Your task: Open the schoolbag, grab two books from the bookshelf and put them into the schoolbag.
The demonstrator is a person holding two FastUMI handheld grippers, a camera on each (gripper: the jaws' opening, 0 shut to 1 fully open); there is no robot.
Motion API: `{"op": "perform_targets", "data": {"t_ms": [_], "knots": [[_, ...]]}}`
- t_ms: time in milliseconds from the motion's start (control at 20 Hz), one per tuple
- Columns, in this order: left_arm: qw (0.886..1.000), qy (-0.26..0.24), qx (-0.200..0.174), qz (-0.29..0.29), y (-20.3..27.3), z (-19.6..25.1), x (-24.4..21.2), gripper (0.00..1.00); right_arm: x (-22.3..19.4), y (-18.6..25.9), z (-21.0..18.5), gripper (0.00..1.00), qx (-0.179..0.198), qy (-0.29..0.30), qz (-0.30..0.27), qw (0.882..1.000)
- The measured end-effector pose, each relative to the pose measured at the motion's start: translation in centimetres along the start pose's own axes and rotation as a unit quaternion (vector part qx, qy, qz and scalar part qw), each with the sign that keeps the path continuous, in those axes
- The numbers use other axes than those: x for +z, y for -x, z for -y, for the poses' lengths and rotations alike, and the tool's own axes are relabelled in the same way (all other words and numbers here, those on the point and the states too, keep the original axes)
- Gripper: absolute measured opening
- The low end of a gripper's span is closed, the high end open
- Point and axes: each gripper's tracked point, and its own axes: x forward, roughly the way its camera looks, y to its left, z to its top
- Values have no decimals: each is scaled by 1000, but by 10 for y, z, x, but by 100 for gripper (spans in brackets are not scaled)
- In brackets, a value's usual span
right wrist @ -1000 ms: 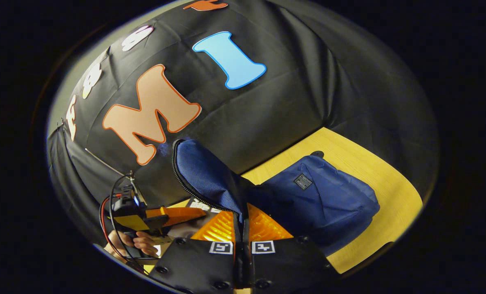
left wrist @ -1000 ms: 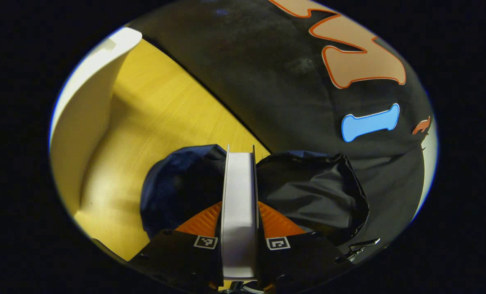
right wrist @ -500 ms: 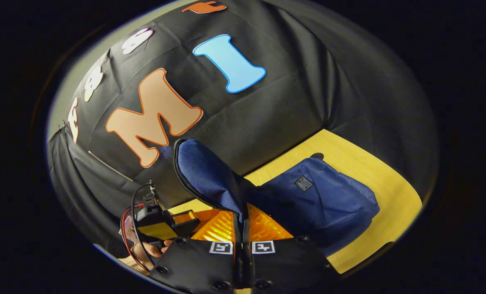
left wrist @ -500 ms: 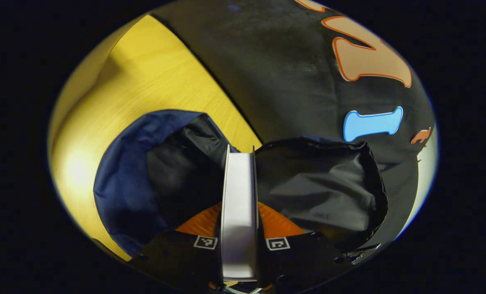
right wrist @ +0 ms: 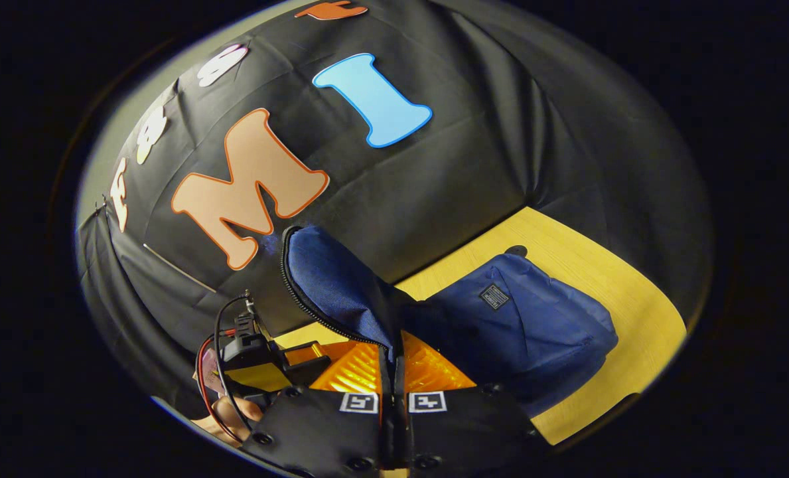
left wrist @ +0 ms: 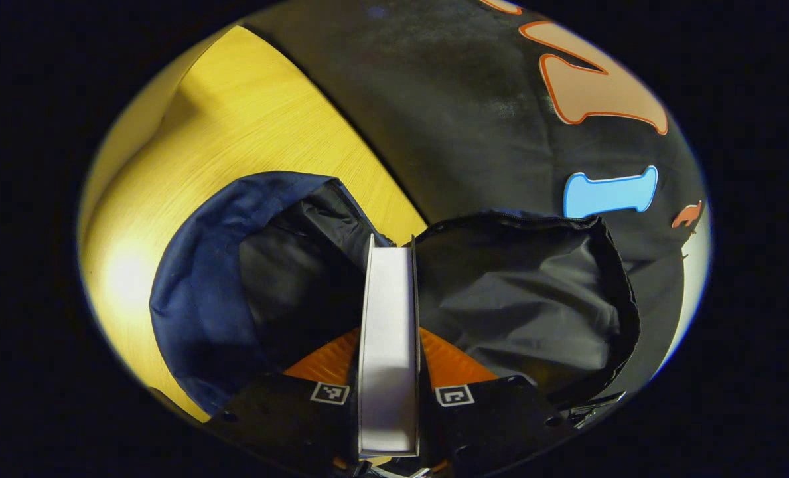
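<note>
Yellow wood-grain worktop [left wrist: 248, 133] runs across the upper left of the left gripper view, and the booth's black cloth wall [left wrist: 474, 113] rises behind it to the right. On the worktop lies the dark blue schoolbag [left wrist: 195, 292], its mouth gaping toward the camera so that the black lining [left wrist: 520, 305] shows on both sides. The zip edge of the raised flap curves along the right of the opening. The left gripper [left wrist: 389, 332] clamps a book [left wrist: 389, 312] between its two fingers; the book stands on edge with its pale page block facing the camera and its thin covers either side. The far end of the book reaches to the middle of the bag's open mouth, with lining to its left and right, and nothing stands between book and opening. Whether the book's tip is already inside the rim cannot be told.

Black cloth wall fills the top of the right gripper view, with the worktop [right wrist: 606, 305] slanting down at the right. The schoolbag [right wrist: 533, 325] body lies on it just beyond the fingers, a small label patch on its blue front. The right gripper [right wrist: 394, 358] is closed tight on the bag's flap [right wrist: 341, 285], which it holds lifted, the zip teeth running down the flap's left edge to the fingers. Low on the left, the other gripper [right wrist: 261, 355] with its cables shows beside the flap, held by a hand [right wrist: 225, 415].
</note>
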Motion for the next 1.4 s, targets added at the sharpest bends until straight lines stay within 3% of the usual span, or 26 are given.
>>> {"op": "perform_targets", "data": {"t_ms": [100,150,200,350,550,800,1200,1400], "knots": [[998,-31,43,-22,-3,-17,-8,41,-1,-1,0,2,1,0,-2,1000],[996,-53,64,-29,-1,-25,-9,54,-1,-1,0,2,1,-1,-3,1000],[993,-77,84,-33,2,-31,-9,59,-3,-1,1,3,2,-2,-4,1000],[975,-167,145,-37,13,-52,0,98,-4,-2,1,2,4,1,-6,1000],[946,-275,171,-12,21,-49,14,97,-7,-3,0,3,1,5,-8,1000],[919,-347,185,22,30,-55,22,97,-9,-2,0,3,-2,11,-7,1000],[888,-413,177,95,110,-36,76,97,-9,-1,2,2,-10,10,-2,1000],[880,-413,192,131,157,-44,112,96,-12,-1,0,3,-14,17,-5,1000]]}}
